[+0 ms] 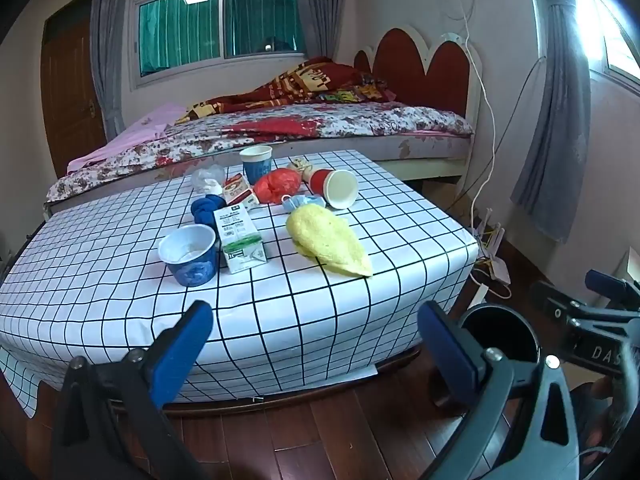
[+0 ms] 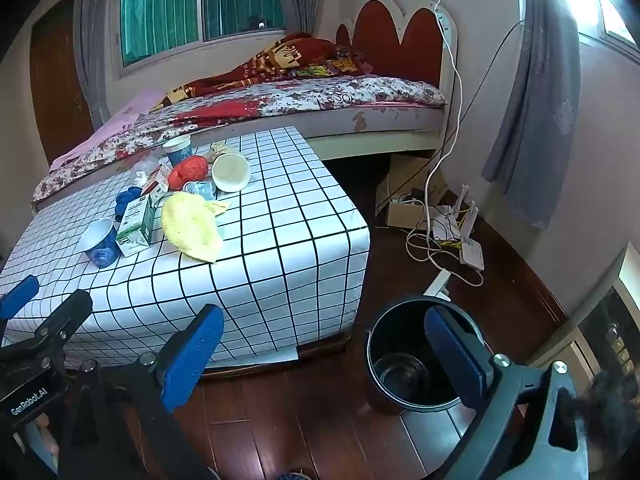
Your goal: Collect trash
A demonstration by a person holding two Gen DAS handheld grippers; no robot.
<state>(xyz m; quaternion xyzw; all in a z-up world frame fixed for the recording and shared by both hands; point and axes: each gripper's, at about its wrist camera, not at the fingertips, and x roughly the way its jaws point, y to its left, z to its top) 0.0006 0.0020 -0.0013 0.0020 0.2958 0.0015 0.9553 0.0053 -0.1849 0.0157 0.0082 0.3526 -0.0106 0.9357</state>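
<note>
Bedding in red florals covers the bed [image 1: 320, 124] behind a low table [image 1: 120, 280] draped in a white cloth with a black grid. Beside the table's right corner, on the wooden floor, stands a dark bin [image 2: 404, 360] with nothing visible inside. Trash lies clustered on the tabletop: a yellow cloth [image 1: 326, 242] nearest the right edge, a green-and-white carton [image 1: 240, 240], a blue cup [image 1: 190, 254] tipped toward the front, a red cup [image 1: 334, 188] on its side, a red crumpled bag [image 1: 278, 186], and an upright blue paper cup [image 1: 256, 164] at the back. The left gripper [image 1: 316, 344] and right gripper [image 2: 320, 348] both hang short of the table, jaws spread wide, nothing between them.
</note>
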